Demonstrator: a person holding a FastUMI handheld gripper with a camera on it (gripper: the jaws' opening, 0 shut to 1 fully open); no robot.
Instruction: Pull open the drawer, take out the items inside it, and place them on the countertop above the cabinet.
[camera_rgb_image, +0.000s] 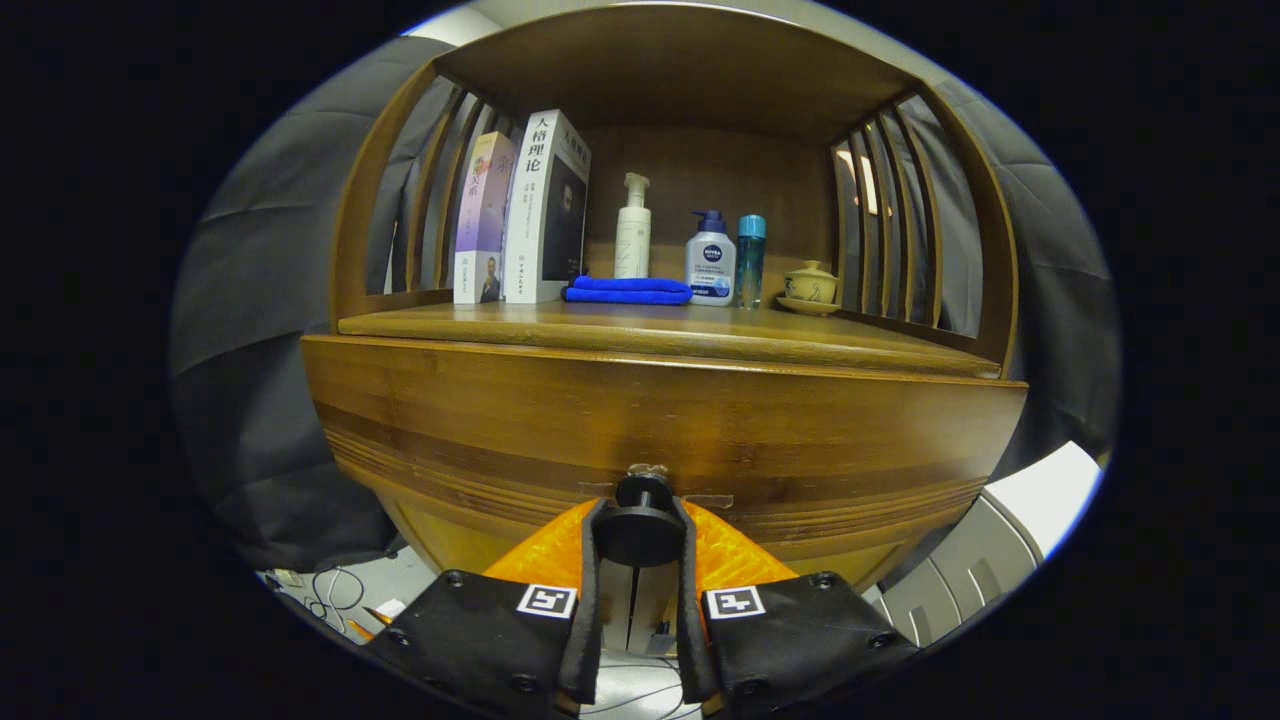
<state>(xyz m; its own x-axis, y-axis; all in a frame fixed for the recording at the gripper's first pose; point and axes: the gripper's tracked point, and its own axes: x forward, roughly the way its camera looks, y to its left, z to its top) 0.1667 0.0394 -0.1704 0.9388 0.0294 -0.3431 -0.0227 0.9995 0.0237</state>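
Gripper (640, 535) nearest, fingers narrowed to the width of the round drawer knob (640, 528) and pressing it from left and right; nothing else held. Drawer front (660, 420) just beyond the knob, flush with the cabinet, hence not yet pulled open; contents hidden. Countertop (660, 335) above it, the eventual placing surface, bare along its near edge. Farther back on it, left to right: two upright books (520, 215), folded blue cloth (627, 291), white pump bottle (632, 232), white bottle with a dark blue pump (710, 262), slim teal bottle (750, 260), small lidded ceramic cup on a saucer (810, 287).

Likely step: start of the pull. Main risk: slipping off the knob, since the hold sits on a small rounded disc with little surface for the fingers. An off-axis pull could jam the drawer or tug the whole cabinet. A sharp jerk could rock the cabinet and tip the upright bottles or books.
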